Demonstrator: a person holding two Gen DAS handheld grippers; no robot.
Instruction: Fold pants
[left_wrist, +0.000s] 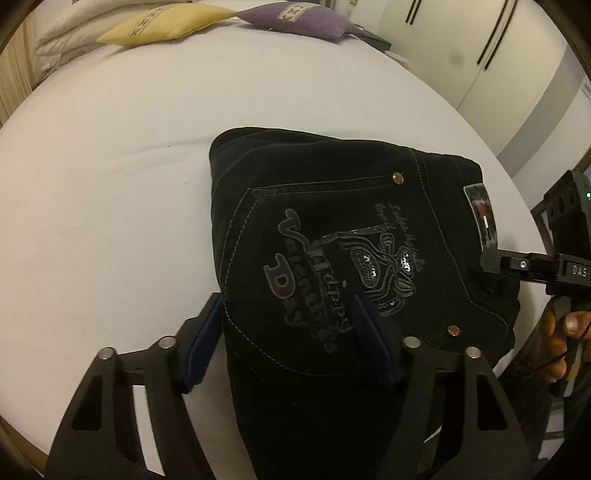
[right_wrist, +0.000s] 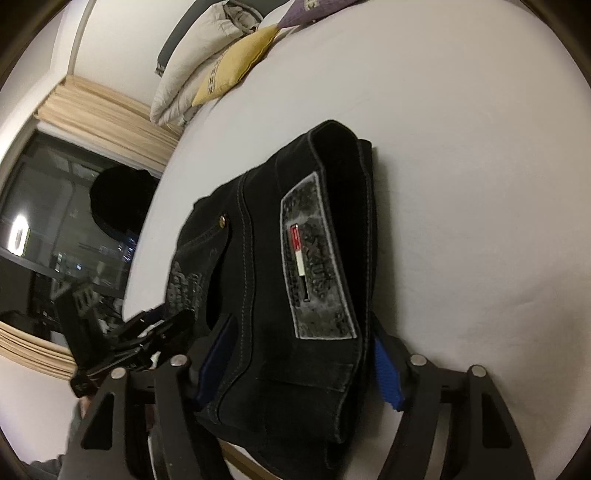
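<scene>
The black pants lie folded into a compact stack on the white bed, back pocket print up. My left gripper straddles the stack's near edge with jaws wide apart, one blue pad beside the cloth and one on top of it. My right gripper straddles the waistband end near the grey patch, jaws wide apart around the stack; it also shows in the left wrist view. The pants also fill the right wrist view.
A yellow cushion, a purple cushion and white pillows lie at the bed's head. White wardrobe doors stand beyond the bed. A dark window with a blind is on the other side.
</scene>
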